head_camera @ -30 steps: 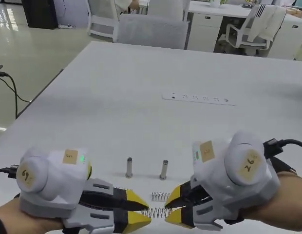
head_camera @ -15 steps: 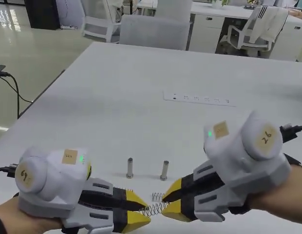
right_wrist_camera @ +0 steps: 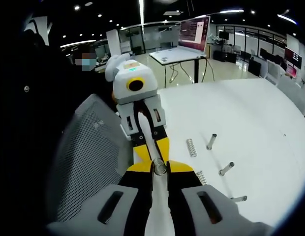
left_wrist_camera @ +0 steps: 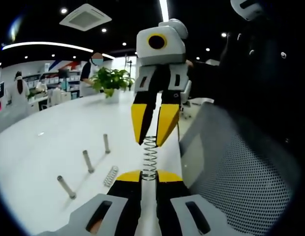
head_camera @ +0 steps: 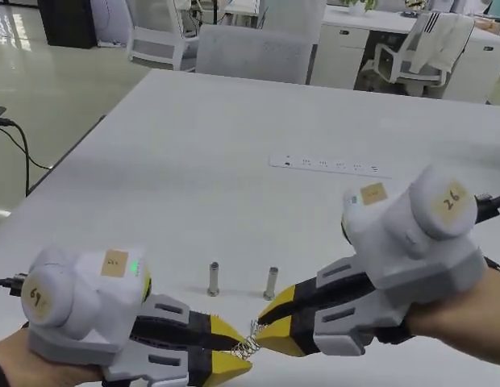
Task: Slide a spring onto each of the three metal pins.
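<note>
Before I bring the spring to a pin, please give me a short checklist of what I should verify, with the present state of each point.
1. Left gripper shut on one end of the held spring: ok.
2. Right gripper shut on its other end: ok.
3. Three pins upright and bare: ok.
4. Held spring lined up over a pin: not ok; it spans between the grippers, apart from the pins.
5. Coils undamaged: cannot tell.
6. Spare springs lying beside the pins: ok, two.
</note>
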Tool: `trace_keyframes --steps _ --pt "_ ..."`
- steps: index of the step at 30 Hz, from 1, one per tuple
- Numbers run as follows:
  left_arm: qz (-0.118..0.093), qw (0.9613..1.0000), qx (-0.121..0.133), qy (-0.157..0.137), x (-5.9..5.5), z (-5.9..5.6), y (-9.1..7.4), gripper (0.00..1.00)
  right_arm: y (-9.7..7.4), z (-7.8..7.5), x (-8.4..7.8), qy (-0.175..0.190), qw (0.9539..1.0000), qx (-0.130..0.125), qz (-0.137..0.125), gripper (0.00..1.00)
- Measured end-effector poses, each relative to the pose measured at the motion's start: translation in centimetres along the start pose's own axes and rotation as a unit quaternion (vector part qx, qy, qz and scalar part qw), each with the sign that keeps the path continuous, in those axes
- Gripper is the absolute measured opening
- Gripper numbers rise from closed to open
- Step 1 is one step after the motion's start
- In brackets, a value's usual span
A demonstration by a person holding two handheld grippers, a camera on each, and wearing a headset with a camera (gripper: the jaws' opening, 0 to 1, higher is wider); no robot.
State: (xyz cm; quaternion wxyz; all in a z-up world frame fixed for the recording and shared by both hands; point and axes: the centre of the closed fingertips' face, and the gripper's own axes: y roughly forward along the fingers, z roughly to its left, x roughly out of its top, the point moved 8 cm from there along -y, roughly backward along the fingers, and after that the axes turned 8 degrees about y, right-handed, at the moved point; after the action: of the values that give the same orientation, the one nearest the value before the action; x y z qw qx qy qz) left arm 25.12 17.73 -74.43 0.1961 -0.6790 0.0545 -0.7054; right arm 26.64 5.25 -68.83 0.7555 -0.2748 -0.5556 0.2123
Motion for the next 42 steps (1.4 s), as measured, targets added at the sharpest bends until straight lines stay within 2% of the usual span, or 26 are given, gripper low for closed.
trace_keyframes --steps 2,4,6,8,16,26,34,42 --pt "0.001 1.0 -0.002 0.003 -0.1 -0.1 0.0 0.02 0.0 0.1 0.1 0.006 0.9999 0.011 -0.003 0.08" --pt "-0.011 0.9999 -0.002 -0.002 0.1 -0.1 0.0 0.02 0.2 0.2 0.0 0.015 0.9997 0.019 -0.002 0.11" --pt "-0.013 0.9999 -0.001 -0.002 0.2 0.0 0.0 0.02 0.5 0.0 -0.2 0.007 0.9999 0.008 0.009 0.12" --pt "-0.017 0.9998 0.0 -0.003 0.3 0.1 -0.1 0.02 0.8 -0.1 -0.5 0.006 0.9998 0.008 0.02 0.12" --pt "-0.026 0.9997 0.0 -0.003 0.7 0.1 -0.1 0.02 1.5 -0.1 -0.5 0.007 0.9995 0.015 0.029 0.09" --pt "-0.028 0.9995 0.007 -0.008 0.6 0.3 -0.1 0.03 1.6 -0.4 -0.4 0.007 0.9995 0.01 0.03 0.08" --pt "-0.022 0.9993 0.025 -0.014 0.3 0.7 -0.4 0.09 1.5 -0.7 -0.6 -0.004 0.9989 -0.003 0.047 0.08" --pt "-0.019 0.9977 0.058 -0.03 -0.2 1.4 -1.5 0.17 0.2 -1.7 -1.1 -0.003 0.9979 -0.024 0.06 0.08"
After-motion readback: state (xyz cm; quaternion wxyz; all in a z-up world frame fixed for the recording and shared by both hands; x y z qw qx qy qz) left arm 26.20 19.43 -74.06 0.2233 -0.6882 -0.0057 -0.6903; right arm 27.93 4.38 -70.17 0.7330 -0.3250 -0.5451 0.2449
